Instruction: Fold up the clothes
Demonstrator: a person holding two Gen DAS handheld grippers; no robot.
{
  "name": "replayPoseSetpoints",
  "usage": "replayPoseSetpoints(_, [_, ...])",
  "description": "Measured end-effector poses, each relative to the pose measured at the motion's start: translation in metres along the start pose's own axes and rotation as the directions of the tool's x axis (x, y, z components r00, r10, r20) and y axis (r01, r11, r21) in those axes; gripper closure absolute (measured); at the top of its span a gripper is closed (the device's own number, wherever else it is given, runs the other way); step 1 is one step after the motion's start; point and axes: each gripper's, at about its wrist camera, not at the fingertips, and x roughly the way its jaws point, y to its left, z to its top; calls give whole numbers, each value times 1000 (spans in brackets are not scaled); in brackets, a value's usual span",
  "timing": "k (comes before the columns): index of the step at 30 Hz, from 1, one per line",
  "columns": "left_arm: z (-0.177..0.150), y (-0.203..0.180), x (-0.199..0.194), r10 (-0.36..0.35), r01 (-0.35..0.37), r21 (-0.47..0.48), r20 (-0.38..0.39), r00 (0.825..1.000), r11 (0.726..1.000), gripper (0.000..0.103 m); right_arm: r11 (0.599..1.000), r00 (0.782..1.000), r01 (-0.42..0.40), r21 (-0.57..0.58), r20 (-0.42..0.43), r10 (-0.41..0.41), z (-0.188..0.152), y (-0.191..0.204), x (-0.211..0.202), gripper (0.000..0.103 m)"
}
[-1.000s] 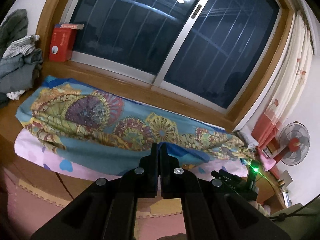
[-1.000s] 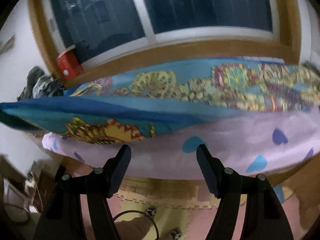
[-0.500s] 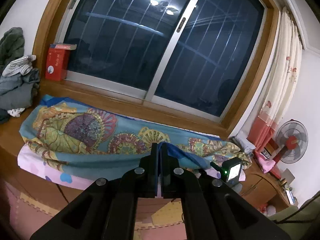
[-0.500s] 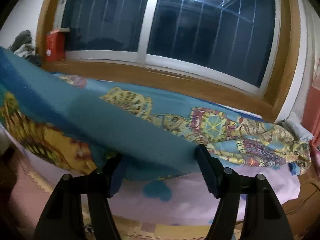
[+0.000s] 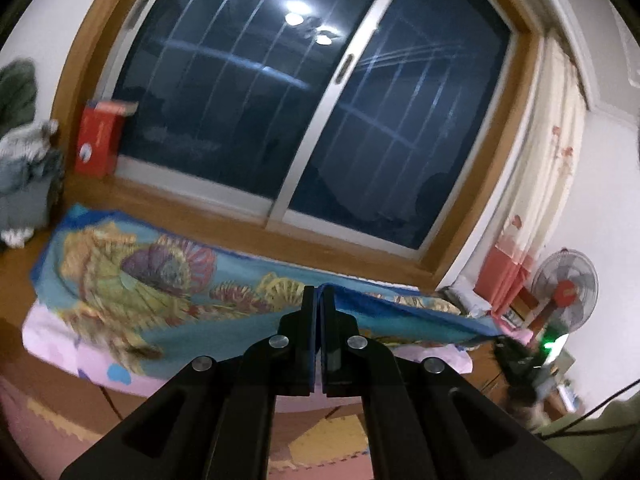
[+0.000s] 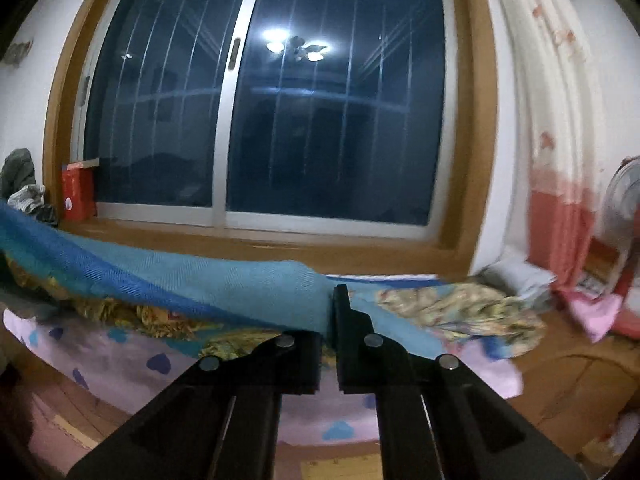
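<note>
Jaws of my left gripper are pinching shut on the dark blue edge of the patterned blue cloth, and that edge is running taut off toward the right. My right gripper is clamping closed on a teal fold of the same cloth, which is draping over its left finger and stretching away to the left. Below the window the rest of the cloth is lying rumpled across a pink sheet with blue hearts, spread over the low platform. Left of the window a red box is standing on the sill, with a heap of grey clothes beyond it. Right of the window a floral curtain is hanging, and past it a standing fan is sitting near the wall
</note>
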Motion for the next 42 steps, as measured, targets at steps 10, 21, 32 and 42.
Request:
replayPoseSetpoints(10, [10, -19, -8, -17, 14, 69, 39, 999, 998, 103, 999, 997, 41, 16, 61, -42, 9, -9, -42, 99])
replayPoseSetpoints(21, [35, 58, 102, 77, -76, 16, -70, 995, 997, 103, 999, 999, -38, -35, 1, 38, 30, 36, 80, 99])
replayPoseSetpoints(32, [55, 161, 310, 181, -185, 8, -245, 952, 983, 103, 998, 983, 2, -70, -180, -14, 44, 95, 303, 99])
replayPoseSetpoints(42, [42, 230, 448, 235, -240, 39, -393, 889, 970, 103, 991, 922, 48, -125, -376, -92, -1, 142, 463, 99])
